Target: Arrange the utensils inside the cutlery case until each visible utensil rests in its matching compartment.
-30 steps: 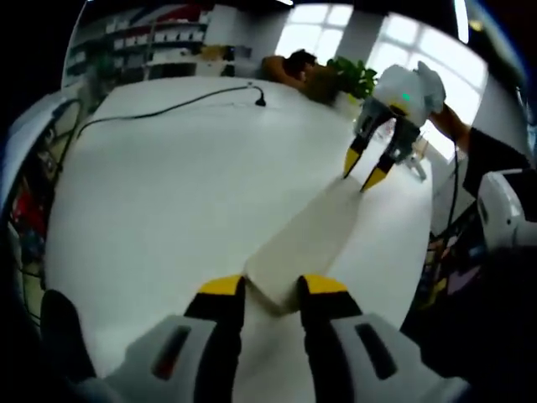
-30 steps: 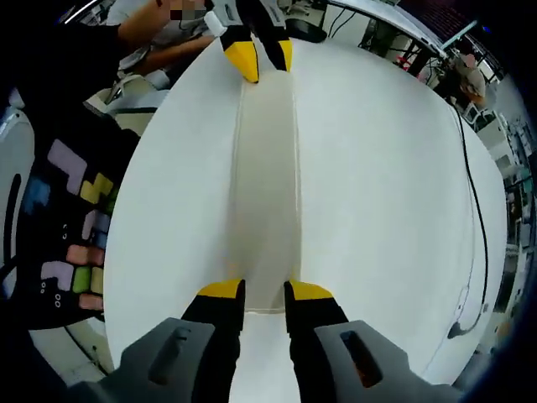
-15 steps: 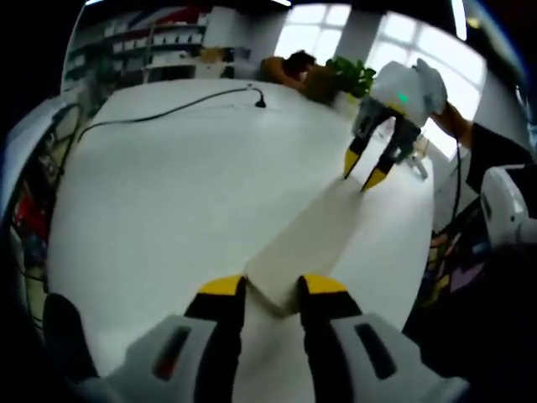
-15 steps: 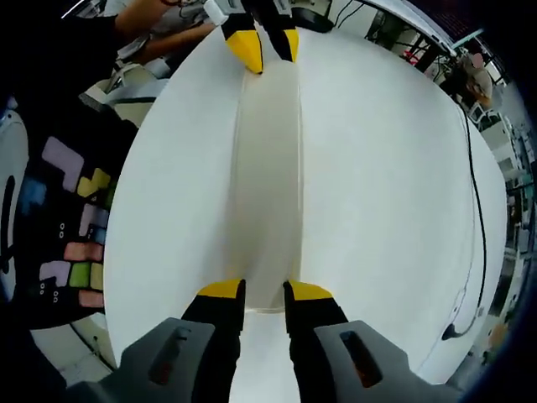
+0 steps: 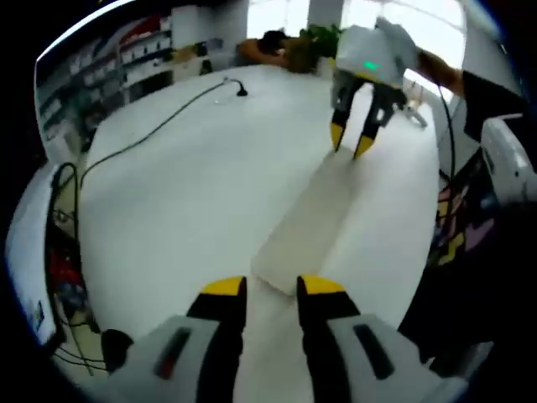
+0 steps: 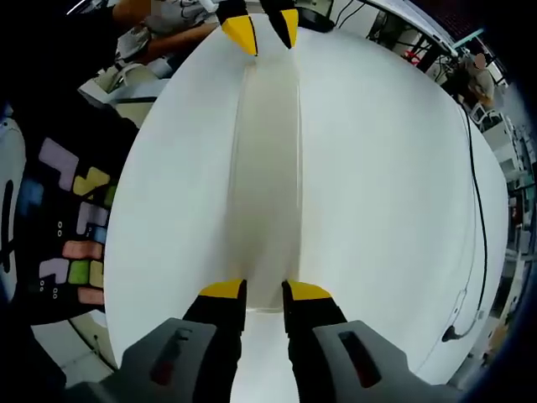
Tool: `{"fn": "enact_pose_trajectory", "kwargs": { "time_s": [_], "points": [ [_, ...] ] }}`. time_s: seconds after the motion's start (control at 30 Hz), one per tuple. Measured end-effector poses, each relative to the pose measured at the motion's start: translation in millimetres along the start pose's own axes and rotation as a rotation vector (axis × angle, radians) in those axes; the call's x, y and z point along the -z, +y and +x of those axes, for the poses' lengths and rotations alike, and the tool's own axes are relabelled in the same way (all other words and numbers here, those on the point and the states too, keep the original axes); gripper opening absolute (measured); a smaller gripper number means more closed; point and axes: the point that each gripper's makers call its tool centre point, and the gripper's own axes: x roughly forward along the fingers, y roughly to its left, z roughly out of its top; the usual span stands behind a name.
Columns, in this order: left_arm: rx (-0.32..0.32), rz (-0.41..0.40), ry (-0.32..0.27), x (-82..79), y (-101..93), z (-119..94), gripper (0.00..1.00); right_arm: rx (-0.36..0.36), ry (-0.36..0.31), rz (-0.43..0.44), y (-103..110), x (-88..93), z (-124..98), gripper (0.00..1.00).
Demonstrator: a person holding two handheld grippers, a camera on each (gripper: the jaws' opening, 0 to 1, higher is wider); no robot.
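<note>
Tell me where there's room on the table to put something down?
Lots of bare table lies between the long white case and the black cable. There is a narrower bare strip on the case's other side, up to the table edge. It is crowded at the case's ends, where the left gripper and right gripper sit.

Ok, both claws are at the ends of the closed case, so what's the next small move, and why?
Probably close both claws on the case ends so the lid can be worked off. The case lies shut on the white table, no utensils showing. The right claw straddles the near end with its jaws apart, and the left claw does the same at the far end.
</note>
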Motion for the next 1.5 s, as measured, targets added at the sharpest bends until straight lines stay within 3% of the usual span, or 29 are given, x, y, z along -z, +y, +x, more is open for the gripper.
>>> {"fn": "enact_pose_trajectory", "kwargs": {
  "time_s": [0.07,0.23,0.33,0.43,0.63,0.83,0.93,1.5],
  "points": [
    [0.029,0.037,0.049,1.1,-5.0,-1,0.21,-0.001,0.0,-0.002,0,0.1,0,0.17],
    [0.043,0.065,0.056,-17.4,-7.1,2,0.23,-0.002,0.001,-0.008,0,0.7,1,0.17],
    [0.053,0.079,0.113,-18.9,-9.4,5,0.22,-0.001,-0.012,-0.005,0,1.0,1,0.17],
    [0.088,0.101,0.135,-23.5,-16.2,10,0.23,-0.001,-0.016,0.002,0,0.8,1,0.16],
    [0.097,0.204,0.284,-5.3,-17.7,18,0.23,-0.001,-0.007,-0.009,1,0.5,2,0.16],
    [0.128,0.212,0.298,-7.2,-20.4,23,0.23,0.0,-0.012,-0.009,1,0.3,2,0.16],
    [0.125,0.24,0.349,-1.6,-18.9,25,0.23,-0.001,-0.02,-0.009,1,0.3,2,0.16],
    [0.123,0.288,0.413,-1.4,-18.2,29,0.23,0.005,-0.06,-0.002,0,-0.5,2,0.14]
  ]
}}
